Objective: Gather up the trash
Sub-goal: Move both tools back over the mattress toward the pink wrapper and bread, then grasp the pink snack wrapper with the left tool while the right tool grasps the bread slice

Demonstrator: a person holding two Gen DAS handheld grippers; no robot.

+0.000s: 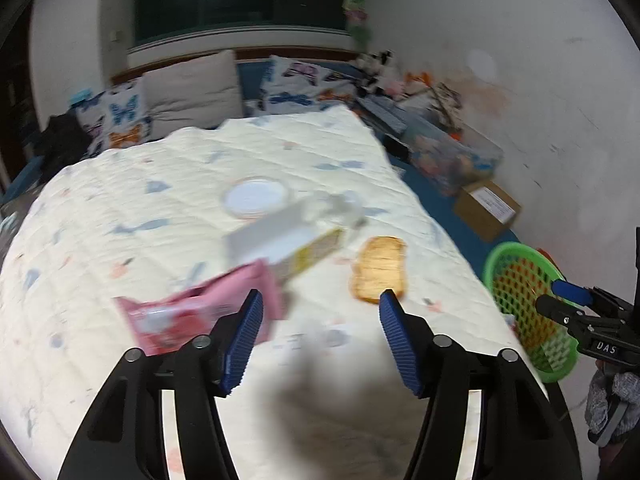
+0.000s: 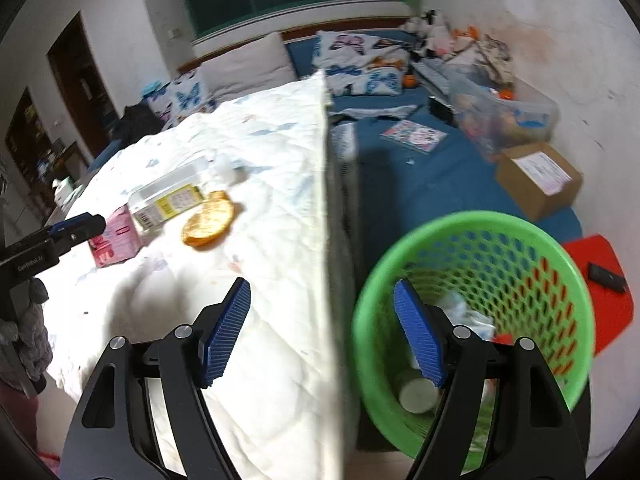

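On the cream quilt (image 1: 120,200) lie a pink packet (image 1: 192,312), a white and yellow carton (image 1: 280,244), a slice of toast (image 1: 378,268), a round white lid (image 1: 256,198) and a clear crumpled piece (image 1: 340,204). My left gripper (image 1: 320,296) hovers open and empty over the quilt, the packet just left of it and the toast just right. My right gripper (image 2: 321,284) is open and empty over the bed's edge, its right finger above the green basket (image 2: 480,232). The basket holds a white cup (image 2: 416,394) and crumpled paper (image 2: 468,312).
The basket stands on the floor beside the bed on a blue mat (image 2: 420,184). A cardboard box (image 2: 540,178), a clear storage bin (image 2: 504,108) and a red stool (image 2: 608,312) with a black remote (image 2: 606,276) surround it. Pillows (image 1: 188,92) line the headboard.
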